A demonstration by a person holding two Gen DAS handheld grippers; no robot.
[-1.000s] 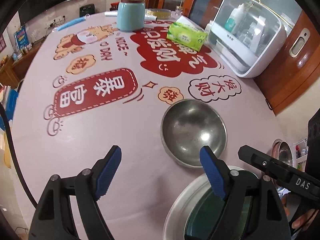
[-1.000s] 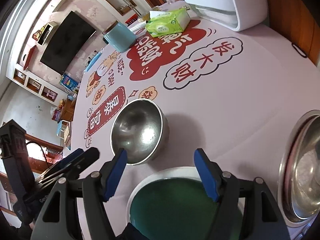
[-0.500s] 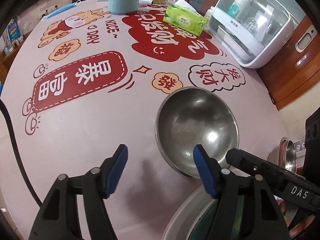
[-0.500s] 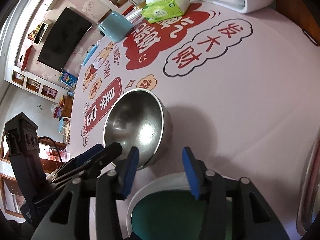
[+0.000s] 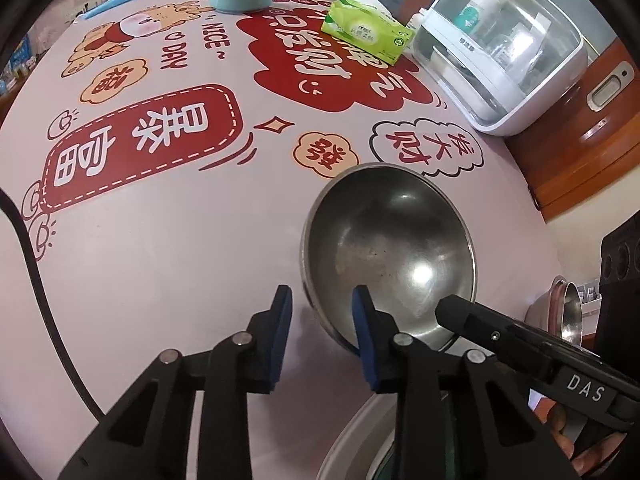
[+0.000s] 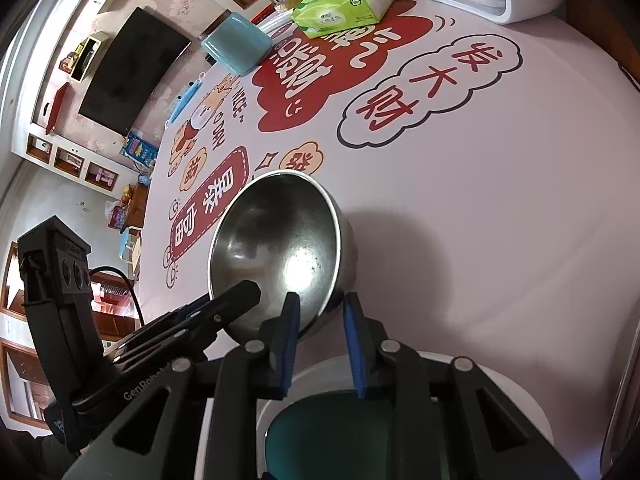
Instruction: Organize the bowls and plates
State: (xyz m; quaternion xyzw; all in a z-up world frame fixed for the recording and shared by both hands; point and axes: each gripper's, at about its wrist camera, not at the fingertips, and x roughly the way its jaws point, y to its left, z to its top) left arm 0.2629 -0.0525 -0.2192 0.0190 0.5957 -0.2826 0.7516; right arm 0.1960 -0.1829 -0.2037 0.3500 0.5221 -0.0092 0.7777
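1. Straddling the near rim of the steel bowl (image 5: 390, 250) on the bench (image 5: 160, 240), the left claw (image 5: 322, 312) and right claw (image 6: 318, 314) are both sitting partly spread, not yet pinching.
2. Next, each is needing to close on the rim, likely lifting the bowl toward the green plate (image 6: 332, 432).

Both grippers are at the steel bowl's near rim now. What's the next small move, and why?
Probably finish closing both grippers on the rim. The left gripper straddles the steel bowl's near-left rim, one pad inside, one outside, with a gap showing. The right gripper straddles the near-right rim likewise. Neither yet pinches, so lifting now would likely slip.
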